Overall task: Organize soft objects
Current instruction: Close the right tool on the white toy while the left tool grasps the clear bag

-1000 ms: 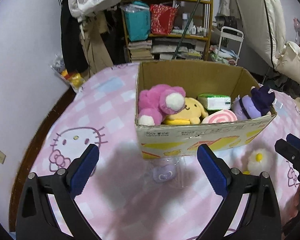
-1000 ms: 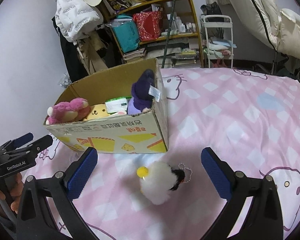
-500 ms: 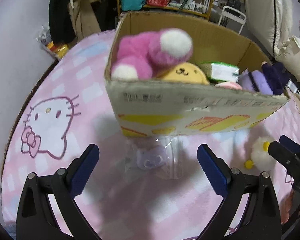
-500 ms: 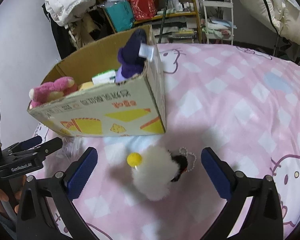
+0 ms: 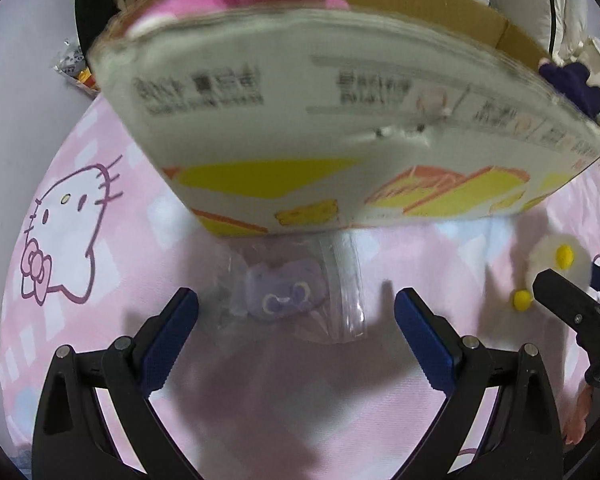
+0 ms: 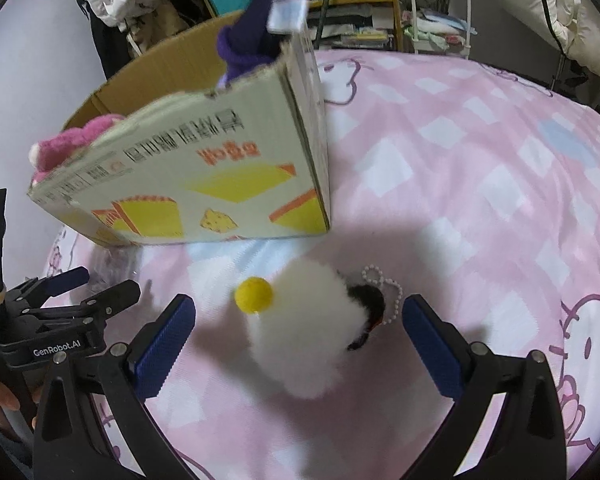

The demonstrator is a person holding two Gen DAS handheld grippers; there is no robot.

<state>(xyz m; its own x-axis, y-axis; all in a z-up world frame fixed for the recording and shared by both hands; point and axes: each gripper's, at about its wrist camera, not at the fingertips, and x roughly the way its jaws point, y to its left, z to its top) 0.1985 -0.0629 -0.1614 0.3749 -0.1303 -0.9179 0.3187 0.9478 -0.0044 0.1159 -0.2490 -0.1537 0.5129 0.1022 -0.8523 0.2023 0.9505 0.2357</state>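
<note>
Two soft items are left outside the cardboard box (image 5: pixel 340 128), both on the pink bedspread (image 6: pixel 480 184) just in front of the box's printed front wall. The box is already occupied by a pink plush (image 6: pixel 72 140) at one end and a purple plush (image 6: pixel 252 40) at the other.

The left gripper (image 5: pixel 296 312) is held wide open and empty. A small purple toy sealed in a clear bag (image 5: pixel 288 292) is seen straight ahead of it, centred between the two fingers and slightly beyond the blue pads (image 5: pixel 168 340). The bag's far edge lies at the foot of the box. The bag's long axis is judged to run roughly across the gap, from finger to finger, though the clear film makes its outline hard to trace.

The right gripper (image 6: pixel 298 328) is also held wide open and empty. The white fluffy keychain toy (image 6: pixel 304 324) is framed between its fingers, nearly level with the pads, with its yellow pompom (image 6: pixel 254 295) toward the box and its bead chain (image 6: pixel 384 292) toward the right finger. Clear space is left on both sides of the toy.

Each item is nearer to its own gripper; the white toy is judged the readier for closing, whereas a short advance toward the box is still required for the bag.
</note>
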